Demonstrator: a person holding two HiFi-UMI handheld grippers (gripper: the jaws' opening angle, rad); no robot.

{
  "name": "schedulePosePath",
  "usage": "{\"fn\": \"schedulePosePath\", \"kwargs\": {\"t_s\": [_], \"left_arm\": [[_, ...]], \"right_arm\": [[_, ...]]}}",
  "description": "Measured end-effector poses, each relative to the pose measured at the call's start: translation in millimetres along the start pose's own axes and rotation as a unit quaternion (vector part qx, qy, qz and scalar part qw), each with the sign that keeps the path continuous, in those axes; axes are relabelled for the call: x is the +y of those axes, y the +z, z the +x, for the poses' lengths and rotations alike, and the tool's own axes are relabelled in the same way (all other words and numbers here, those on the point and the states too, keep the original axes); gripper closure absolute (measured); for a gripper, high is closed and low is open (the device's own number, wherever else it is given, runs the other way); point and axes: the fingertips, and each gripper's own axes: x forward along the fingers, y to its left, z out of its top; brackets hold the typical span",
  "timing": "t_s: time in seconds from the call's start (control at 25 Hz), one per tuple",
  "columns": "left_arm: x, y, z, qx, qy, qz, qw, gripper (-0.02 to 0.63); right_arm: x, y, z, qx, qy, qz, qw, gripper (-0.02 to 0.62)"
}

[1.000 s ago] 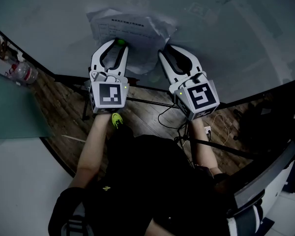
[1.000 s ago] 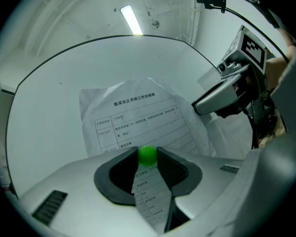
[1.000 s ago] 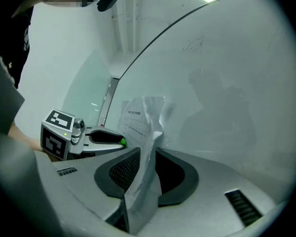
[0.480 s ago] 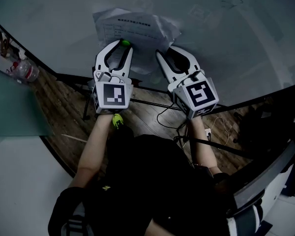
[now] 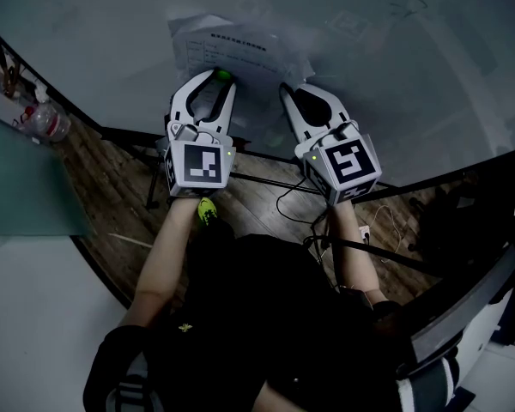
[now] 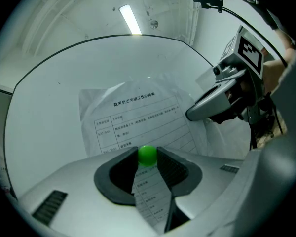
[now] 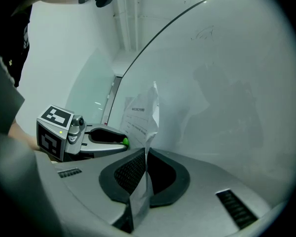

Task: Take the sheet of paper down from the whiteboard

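A printed sheet of paper point(image 5: 232, 48) hangs creased on the whiteboard point(image 5: 94, 33). A small green magnet point(image 5: 224, 75) sits on its lower part, and my left gripper point(image 5: 216, 79) is shut on that magnet point(image 6: 147, 155), with the sheet point(image 6: 138, 117) running down between the jaws. My right gripper point(image 5: 285, 93) is at the sheet's right edge. Its jaws have just been closing, and in the right gripper view they point(image 7: 144, 154) pinch the paper point(image 7: 144, 113), which stands off the board as a folded flap. Both grippers point level at the board.
A plastic bottle point(image 5: 41, 125) and a green panel point(image 5: 17, 187) lie at the left. Below the whiteboard are its dark stand bars point(image 5: 257, 178) and cables point(image 5: 296, 202) on a wooden floor. The person's dark clothing fills the lower middle.
The right gripper's jaws have gone from wide open to closed on the sheet's right edge. The left gripper stays on the green magnet.
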Motion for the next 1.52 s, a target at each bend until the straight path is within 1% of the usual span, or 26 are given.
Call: {"fn": "schedulePosePath", "kwargs": {"t_s": [0.24, 0.96, 1.28, 1.44, 1.52], "left_arm": [[0, 0, 0, -0.001, -0.003, 0.001, 1.0000, 0.479], [0, 0, 0, -0.001, -0.009, 0.003, 1.0000, 0.482], [-5, 1, -21, 0.001, -0.015, 0.004, 0.9999, 0.482], [-6, -7, -33, 0.015, -0.010, -0.001, 0.9998, 0.482], [-15, -8, -42, 0.019, -0.008, -0.003, 0.9998, 0.482]], "right_arm": [[0, -1, -1, -0.001, 0.002, 0.005, 1.000, 0.565], [-3, 1, -2, -0.010, 0.014, 0.043, 0.999, 0.569], [-2, 2, -4, -0.014, 0.020, 0.052, 0.998, 0.568], [-2, 0, -6, -0.016, 0.023, 0.057, 0.998, 0.568], [0, -2, -18, -0.018, 0.026, 0.062, 0.998, 0.569]]}}
